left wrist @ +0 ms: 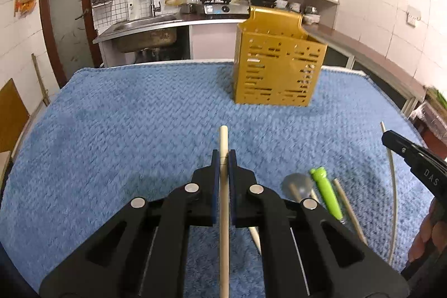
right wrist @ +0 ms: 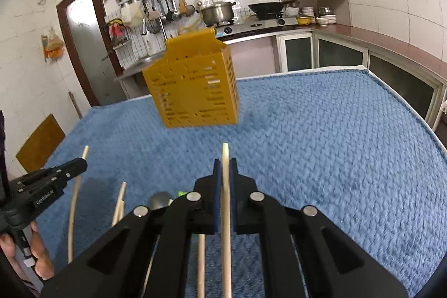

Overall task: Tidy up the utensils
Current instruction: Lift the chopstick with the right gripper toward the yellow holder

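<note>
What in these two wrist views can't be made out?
- Holder contents: both views show only its outer walls.
- Lower ends of the held chopsticks: hidden by each gripper's body.
- Spoon handle: left view, covered by the left gripper.
- Towel weave: motion-blurred.

The left tool (left wrist: 223, 158) clamped a pale chopstick (left wrist: 223, 136), with the yellow holder (left wrist: 276, 69) standing far right on the blue-towelled surface (left wrist: 125, 116).

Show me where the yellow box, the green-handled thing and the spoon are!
Yellow box (left wrist: 276, 69), left wrist view, middle of its slotted front wall.
Green-handled thing (left wrist: 327, 193), left wrist view, middle of its green handle.
Spoon (left wrist: 296, 184), left wrist view, its round bowl.
</note>
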A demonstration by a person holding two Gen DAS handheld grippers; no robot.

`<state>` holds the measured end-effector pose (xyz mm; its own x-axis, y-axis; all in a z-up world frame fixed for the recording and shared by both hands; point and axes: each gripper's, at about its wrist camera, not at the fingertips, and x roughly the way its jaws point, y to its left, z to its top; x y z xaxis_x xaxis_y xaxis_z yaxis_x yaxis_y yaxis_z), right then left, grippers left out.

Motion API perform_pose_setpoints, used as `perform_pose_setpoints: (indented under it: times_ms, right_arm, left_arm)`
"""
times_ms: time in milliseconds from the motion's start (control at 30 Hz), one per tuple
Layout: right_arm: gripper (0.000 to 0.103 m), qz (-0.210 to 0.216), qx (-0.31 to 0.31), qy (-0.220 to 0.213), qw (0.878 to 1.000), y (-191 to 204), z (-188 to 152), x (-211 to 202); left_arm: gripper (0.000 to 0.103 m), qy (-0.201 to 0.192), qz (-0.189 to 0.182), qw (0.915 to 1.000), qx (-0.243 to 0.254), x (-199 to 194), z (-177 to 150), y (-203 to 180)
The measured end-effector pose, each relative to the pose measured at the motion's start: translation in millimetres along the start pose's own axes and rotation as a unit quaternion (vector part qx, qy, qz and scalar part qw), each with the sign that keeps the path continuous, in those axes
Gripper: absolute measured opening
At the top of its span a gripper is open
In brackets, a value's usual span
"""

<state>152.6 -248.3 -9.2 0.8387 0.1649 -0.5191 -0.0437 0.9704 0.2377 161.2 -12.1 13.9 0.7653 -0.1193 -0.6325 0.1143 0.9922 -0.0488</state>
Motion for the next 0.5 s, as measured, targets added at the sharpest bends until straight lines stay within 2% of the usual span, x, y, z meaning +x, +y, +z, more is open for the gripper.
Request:
perform_pose_setpoints:
  times_ms: [500]
  right_arm:
    - [0.006, 0.017, -0.003, -0.037, 0.999, 7, 11, -25]
  left_arm:
    - [0.005, -0.037, -0.036, 0.9982, -0.029, -34, 12, 10]
